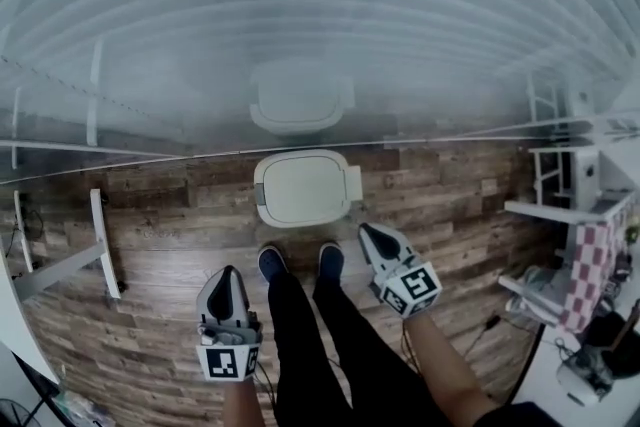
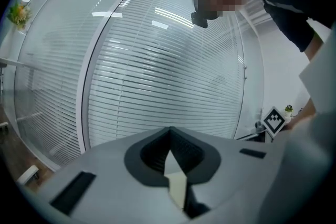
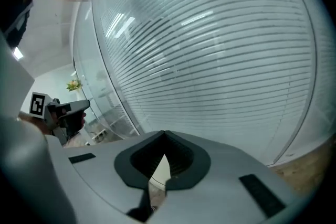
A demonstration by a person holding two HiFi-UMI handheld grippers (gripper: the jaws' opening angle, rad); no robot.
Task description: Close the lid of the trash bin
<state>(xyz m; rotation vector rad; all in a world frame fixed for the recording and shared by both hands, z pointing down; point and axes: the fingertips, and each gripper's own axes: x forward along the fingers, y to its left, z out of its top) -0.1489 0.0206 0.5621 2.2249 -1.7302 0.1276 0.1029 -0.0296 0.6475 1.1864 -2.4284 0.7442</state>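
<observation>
We stand on the wood-plank floor with our 2 blue shoes just short of the white trash bin, which sits against the glass wall with slatted blinds, its lid lying flat and down over the top. We hold the left gripper low beside our left leg and the right gripper near the bin's right corner, neither touching it. Each gripper's own view shows its 2 jaws meeting at the tips with nothing clamped between them, the blinds filling the background.
</observation>
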